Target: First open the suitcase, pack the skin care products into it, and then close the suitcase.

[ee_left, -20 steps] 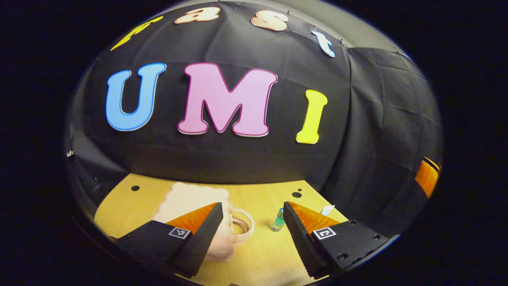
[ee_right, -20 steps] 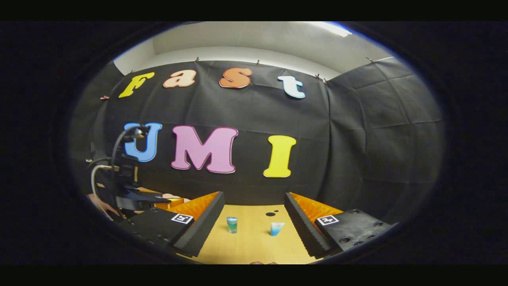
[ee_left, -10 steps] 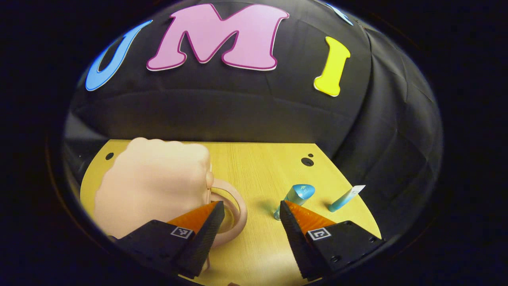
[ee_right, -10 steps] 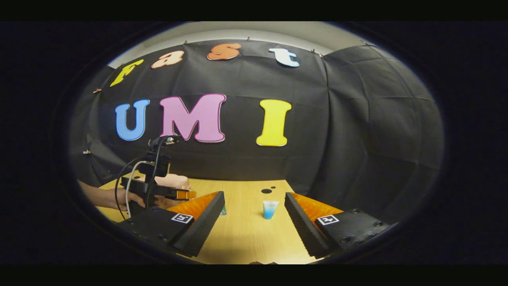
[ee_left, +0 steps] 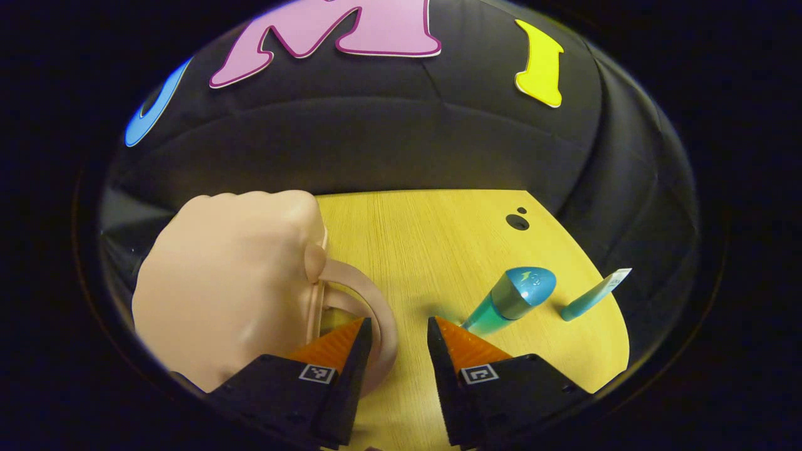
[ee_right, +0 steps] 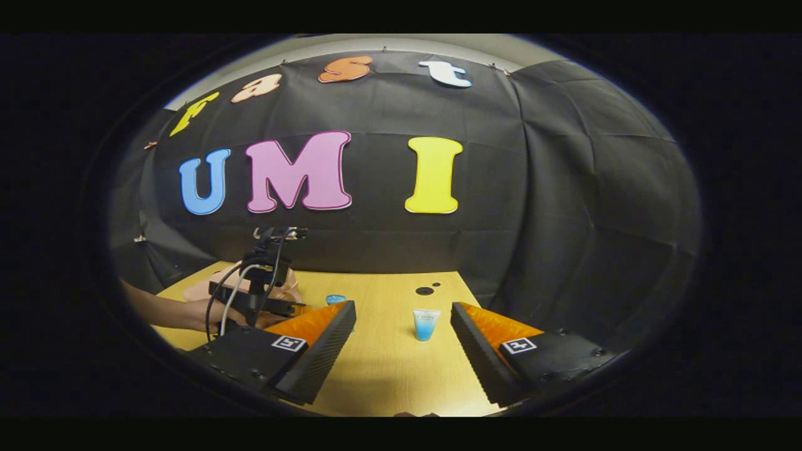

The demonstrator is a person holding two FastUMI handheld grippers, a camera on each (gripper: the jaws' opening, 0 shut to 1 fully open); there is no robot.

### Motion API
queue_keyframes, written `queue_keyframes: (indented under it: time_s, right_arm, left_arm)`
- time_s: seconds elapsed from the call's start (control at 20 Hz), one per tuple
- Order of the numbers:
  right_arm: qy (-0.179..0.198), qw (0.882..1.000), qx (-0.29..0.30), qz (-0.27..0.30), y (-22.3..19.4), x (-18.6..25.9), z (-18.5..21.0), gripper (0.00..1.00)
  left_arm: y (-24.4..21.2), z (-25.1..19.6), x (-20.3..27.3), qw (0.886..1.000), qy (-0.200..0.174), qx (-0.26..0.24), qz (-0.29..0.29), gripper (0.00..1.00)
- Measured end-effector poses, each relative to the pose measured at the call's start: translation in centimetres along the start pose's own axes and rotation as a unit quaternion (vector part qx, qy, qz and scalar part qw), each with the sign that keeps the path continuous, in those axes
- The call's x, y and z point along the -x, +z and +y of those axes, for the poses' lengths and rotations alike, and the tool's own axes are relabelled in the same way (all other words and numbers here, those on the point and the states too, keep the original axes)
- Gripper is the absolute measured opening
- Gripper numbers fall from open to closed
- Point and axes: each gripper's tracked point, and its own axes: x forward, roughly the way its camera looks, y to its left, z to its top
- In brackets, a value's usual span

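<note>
suitcase [ee_left: 232, 282]: smooth rounded peach shell, closed, loop handle [ee_left: 369, 313] by left gripper [ee_left: 398, 329], jaws parted, empty | blue-capped teal bottle [ee_left: 510, 299] and slim teal tube [ee_left: 592, 295] upright on wood-grain table [ee_left: 413, 250] | right gripper [ee_right: 401, 341] wide apart, empty | black cloth wall

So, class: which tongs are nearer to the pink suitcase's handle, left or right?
Left. The left tongs are right at the suitcase handle, one finger inside its loop. The right tongs hover over bare table by the small blue tube, well away.
</note>
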Motion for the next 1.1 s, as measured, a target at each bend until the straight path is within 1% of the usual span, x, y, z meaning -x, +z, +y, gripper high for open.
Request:
queue_keyframes:
  time_s: [0.05,0.1,0.15,0.2,0.25,0.35,0.45,0.5,0.55,0.65,0.7,0.75,0.85,0.9,0.95,1.0,1.05,1.1]
  right_arm:
    - [0.001,1.000,-0.003,0.003,-0.1,-0.2,-0.1,0.97]
    - [0.004,1.000,-0.003,0.004,-0.2,-0.3,-0.2,0.96]
    - [0.009,1.000,0.002,0.002,-0.1,-0.5,-0.2,0.97]
    - [0.016,1.000,0.015,-0.002,0.3,-0.5,0.0,0.96]
    - [0.022,0.999,0.028,-0.011,0.9,-0.5,0.0,0.97]
    - [0.035,0.998,0.042,-0.034,2.5,-0.6,0.3,0.96]
    - [0.048,0.997,0.040,-0.043,3.1,-1.1,1.0,0.96]
    - [0.054,0.996,0.045,-0.050,3.7,-1.2,1.6,0.96]
    - [0.057,0.995,0.058,-0.062,4.3,-1.4,2.1,0.97]
    - [0.066,0.990,0.087,-0.085,5.6,-1.6,3.4,0.96]
    - [0.073,0.989,0.091,-0.091,6.1,-1.5,4.2,0.97]
    - [0.079,0.988,0.092,-0.097,6.5,-1.4,4.9,0.97]
    - [0.084,0.988,0.086,-0.100,6.9,-1.0,6.3,0.97]
    - [0.084,0.988,0.082,-0.097,6.9,-0.9,6.8,0.97]
    - [0.081,0.990,0.078,-0.089,6.7,-0.7,7.3,0.97]
    - [0.079,0.990,0.077,-0.083,6.6,-0.5,7.7,0.97]
    - [0.074,0.990,0.083,-0.082,6.8,-0.4,8.2,0.97]
    - [0.069,0.990,0.090,-0.082,7.1,-0.2,8.7,0.97]
  left_arm:
    - [-0.5,0.7,-0.5,1.000,0.021,-0.001,0.010,0.51]
    - [-0.9,1.1,-1.3,0.999,0.029,0.003,0.022,0.34]
    - [-1.1,1.1,-0.7,0.999,0.031,0.004,0.029,0.18]
    - [-0.8,1.1,-0.5,0.999,0.028,-0.001,0.032,0.18]
    - [-0.3,0.8,-0.4,0.999,0.023,-0.003,0.033,0.16]
    - [1.1,0.7,1.1,0.999,0.019,0.010,0.029,0.14]
    - [3.4,1.9,3.6,0.999,0.037,0.019,0.026,0.11]
    - [4.5,2.4,4.9,0.999,0.039,0.010,0.028,0.12]
    - [5.7,3.1,6.7,0.999,0.043,-0.010,0.032,0.12]
    - [9.4,5.3,10.0,0.997,0.061,-0.044,0.015,0.12]
    - [11.1,6.6,11.6,0.996,0.068,-0.049,0.006,0.12]
    - [12.4,8.2,13.4,0.997,0.071,-0.043,0.001,0.12]
    - [14.4,11.7,16.3,0.998,0.063,-0.018,-0.007,0.12]
    - [15.1,13.9,17.5,0.998,0.066,-0.013,-0.010,0.12]
    - [15.6,16.6,18.5,0.997,0.077,-0.017,-0.017,0.12]
    - [16.4,19.4,19.3,0.995,0.095,-0.028,-0.026,0.12]
    - [17.0,22.3,20.0,0.992,0.118,-0.038,-0.033,0.12]
    - [17.3,25.3,21.2,0.986,0.151,-0.051,-0.039,0.12]
